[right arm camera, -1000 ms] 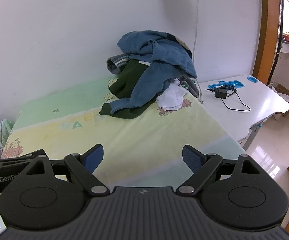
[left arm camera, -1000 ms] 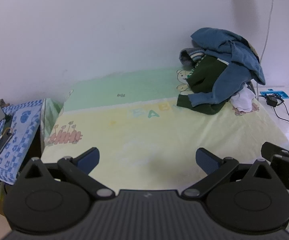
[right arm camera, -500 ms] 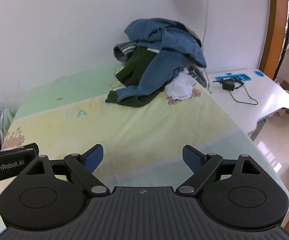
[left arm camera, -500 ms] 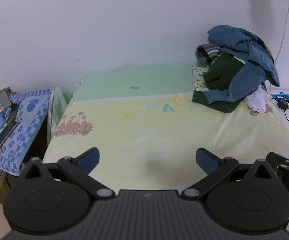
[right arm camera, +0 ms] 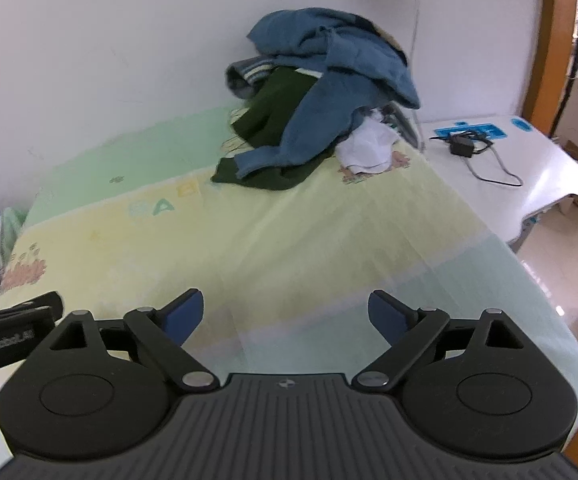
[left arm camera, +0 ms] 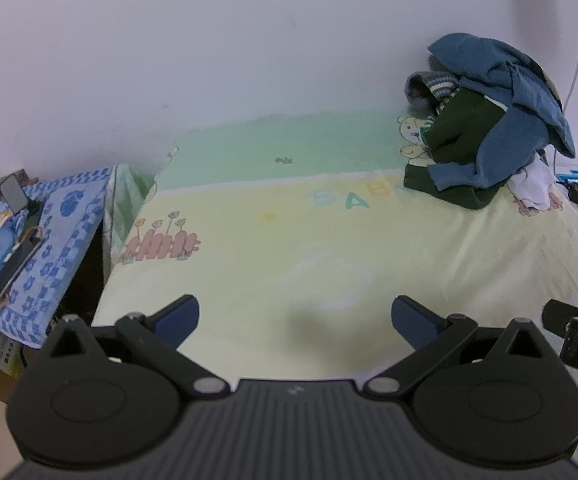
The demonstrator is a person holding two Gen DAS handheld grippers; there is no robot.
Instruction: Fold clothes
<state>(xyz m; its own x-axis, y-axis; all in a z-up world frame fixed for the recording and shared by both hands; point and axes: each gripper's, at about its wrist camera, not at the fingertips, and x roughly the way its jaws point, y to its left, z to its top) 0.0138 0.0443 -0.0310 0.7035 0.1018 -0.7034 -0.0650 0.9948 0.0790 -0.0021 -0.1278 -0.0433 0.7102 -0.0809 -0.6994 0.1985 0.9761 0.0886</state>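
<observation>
Left tool (left arm camera: 295, 312): spread wide, holding nothing, low over the near edge of the bed (left arm camera: 329, 248).
Right tool (right arm camera: 285, 312): also spread and empty, level, aimed up the bed.
Clothes (right arm camera: 317, 100): heaped at the far right corner against the wall, well apart from both tools; blue top draped over a dark green one.
Nearer: right tool, judging by the pile lying more nearly ahead of it.
Desk (right arm camera: 529, 168): right of the bed, beyond the pile.
</observation>
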